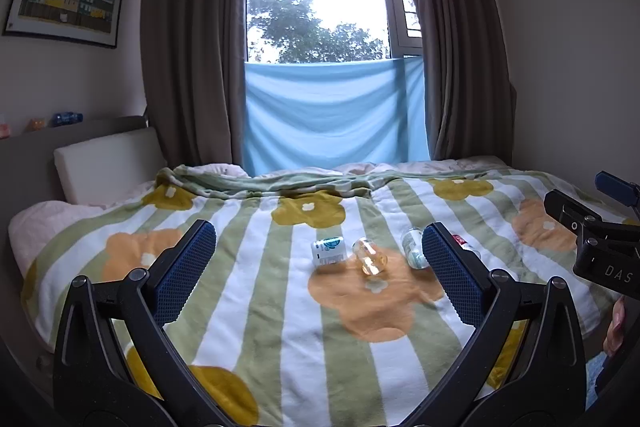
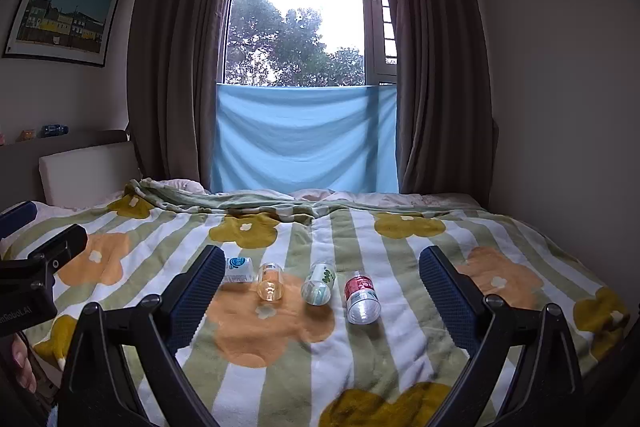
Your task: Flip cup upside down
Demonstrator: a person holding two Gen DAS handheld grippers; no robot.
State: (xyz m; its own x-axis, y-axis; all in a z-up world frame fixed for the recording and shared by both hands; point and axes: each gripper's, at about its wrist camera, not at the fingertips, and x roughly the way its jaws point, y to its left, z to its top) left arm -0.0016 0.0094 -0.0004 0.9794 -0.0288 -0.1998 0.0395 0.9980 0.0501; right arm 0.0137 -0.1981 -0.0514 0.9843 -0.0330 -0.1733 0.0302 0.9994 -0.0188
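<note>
Four small containers lie in a row across the blanket (image 2: pixel 280 379), all tipped on their sides. Far left, a white carton (image 2: pixel 239 269) with a blue logo, its left end hidden behind the right gripper's blue finger pad (image 2: pixel 200 295). Next, the cup (image 2: pixel 270 282), clear with an amber tint: its long axis runs front to back along the bed, open mouth facing the cameras, base toward the window (image 2: pixel 298 15). It rests on an orange flower print, between the carton and a green-patterned bottle (image 2: pixel 319 283), touching neither. Last, a clear bottle (image 2: pixel 362 297) with a red label.

From the left wrist view the cup (image 1: pixel 369 256) is blurred, and that red-labelled bottle (image 1: pixel 464 245) is mostly blocked by a finger pad.

Left gripper (image 1: pixel 318 273) has its jaws spread wide, nothing between them, short of the row. Right gripper (image 2: pixel 322 297) likewise, fingers apart and empty.

The bed wears green and white stripes with yellow and orange flowers. Behind it: brown curtains (image 2: pixel 176 59), a light blue cloth (image 2: pixel 306 139) across the lower window, trees outside, and a framed picture (image 2: pixel 62 13) on the left wall.
</note>
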